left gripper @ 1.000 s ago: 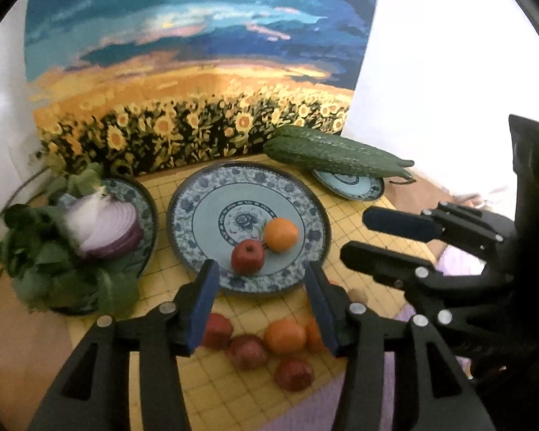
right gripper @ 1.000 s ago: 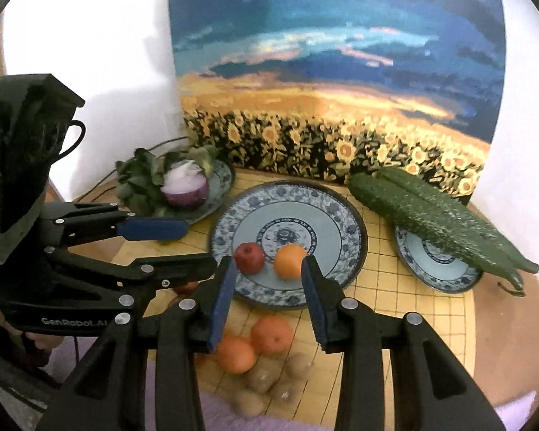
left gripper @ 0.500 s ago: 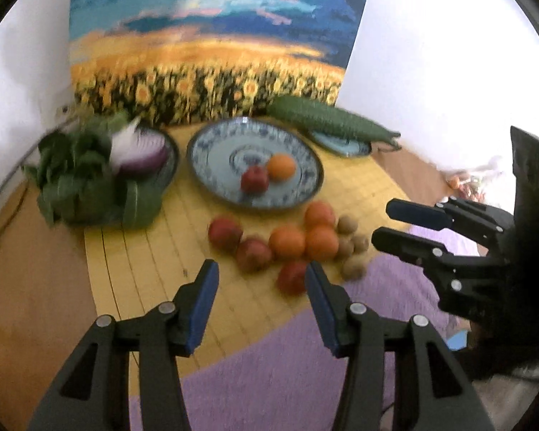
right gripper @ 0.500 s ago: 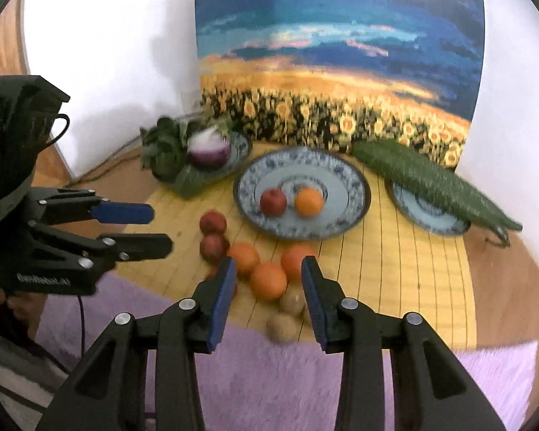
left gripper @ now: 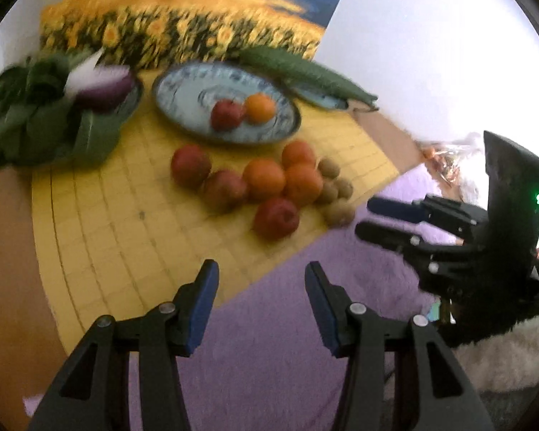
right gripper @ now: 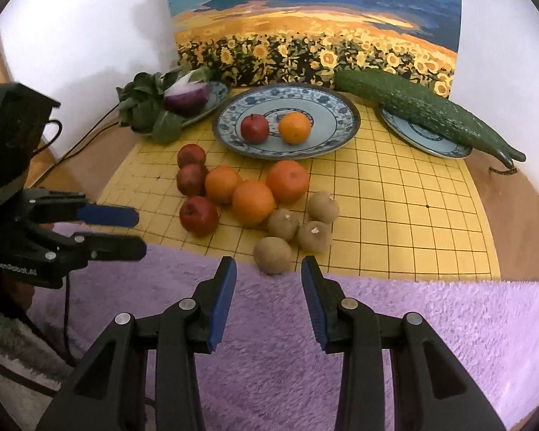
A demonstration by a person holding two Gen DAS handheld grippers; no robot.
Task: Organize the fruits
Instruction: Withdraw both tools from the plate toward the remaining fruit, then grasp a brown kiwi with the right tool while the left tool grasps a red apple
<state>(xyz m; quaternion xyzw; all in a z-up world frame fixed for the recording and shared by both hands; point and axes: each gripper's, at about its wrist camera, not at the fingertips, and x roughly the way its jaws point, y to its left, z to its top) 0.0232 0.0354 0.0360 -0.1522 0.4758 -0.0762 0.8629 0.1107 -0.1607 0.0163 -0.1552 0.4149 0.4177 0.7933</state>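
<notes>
Hovering over purple fleece (right gripper: 377,323), right gripper (right gripper: 268,289) and left gripper (left gripper: 261,300) both have fingers apart, holding nothing. Just beyond, on yellow grid mat (right gripper: 395,208): four kiwis (right gripper: 273,254), three oranges (right gripper: 253,202), three apples (right gripper: 198,215), clustered. Farther back, big plate (right gripper: 327,107) holds one apple (right gripper: 255,128), one orange (right gripper: 294,127).

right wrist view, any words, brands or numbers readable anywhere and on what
"GenRobot.AI": white print on the side of the left gripper, at the left edge of the right wrist view.
Nothing else reads: the sunflower painting, the large plate and the yellow grid mat carry pattern only, no text.
</notes>
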